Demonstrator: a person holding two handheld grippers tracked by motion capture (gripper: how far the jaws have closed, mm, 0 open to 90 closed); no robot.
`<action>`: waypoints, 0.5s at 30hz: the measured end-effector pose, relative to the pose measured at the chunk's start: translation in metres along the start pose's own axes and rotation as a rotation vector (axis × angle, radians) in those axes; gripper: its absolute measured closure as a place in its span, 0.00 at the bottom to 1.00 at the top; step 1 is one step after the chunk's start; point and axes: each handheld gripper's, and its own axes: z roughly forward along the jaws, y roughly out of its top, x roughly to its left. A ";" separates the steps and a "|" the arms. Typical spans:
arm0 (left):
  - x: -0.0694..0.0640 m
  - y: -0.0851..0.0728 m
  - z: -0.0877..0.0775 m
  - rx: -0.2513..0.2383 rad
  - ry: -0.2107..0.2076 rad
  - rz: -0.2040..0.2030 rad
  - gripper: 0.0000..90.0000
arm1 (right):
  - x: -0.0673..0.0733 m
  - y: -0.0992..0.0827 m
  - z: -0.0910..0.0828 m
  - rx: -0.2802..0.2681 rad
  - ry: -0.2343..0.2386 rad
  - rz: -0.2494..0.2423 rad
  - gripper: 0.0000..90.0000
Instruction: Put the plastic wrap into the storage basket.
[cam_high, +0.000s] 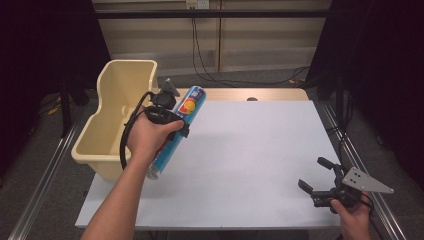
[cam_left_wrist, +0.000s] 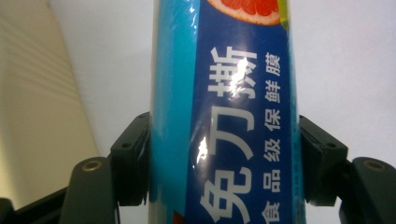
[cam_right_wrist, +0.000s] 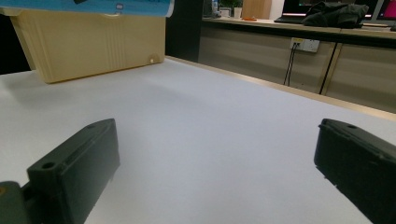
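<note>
A long blue roll of cling film (cam_high: 177, 131) with fruit pictures and white Chinese lettering hangs tilted above the table's left side. My left gripper (cam_high: 172, 119) is shut on its middle. In the left gripper view both black pads (cam_left_wrist: 135, 161) press the roll (cam_left_wrist: 224, 121) from either side. My right gripper (cam_high: 314, 176) rests low at the table's front right corner, open, with nothing between its jaws. In the right gripper view its fingers (cam_right_wrist: 74, 172) stand wide apart over the white tabletop, and the roll's end (cam_right_wrist: 116, 7) shows at the top left.
A cream plastic bin (cam_high: 117, 117) stands at the table's left edge, right beside the lifted roll; its wall (cam_right_wrist: 88, 46) shows in the right gripper view. The white table (cam_high: 250, 150) spreads between the two hands. Cables hang behind the far edge.
</note>
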 end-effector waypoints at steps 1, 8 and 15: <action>0.002 0.000 -0.003 -0.003 0.002 -0.008 0.36 | 0.000 0.000 0.000 -0.001 0.000 0.002 0.00; 0.013 0.001 -0.019 -0.015 0.020 -0.049 0.36 | 0.000 0.000 0.000 0.000 -0.002 0.005 0.00; 0.023 -0.002 -0.033 -0.024 0.041 -0.070 0.36 | 0.000 0.000 0.000 -0.003 -0.001 0.010 0.00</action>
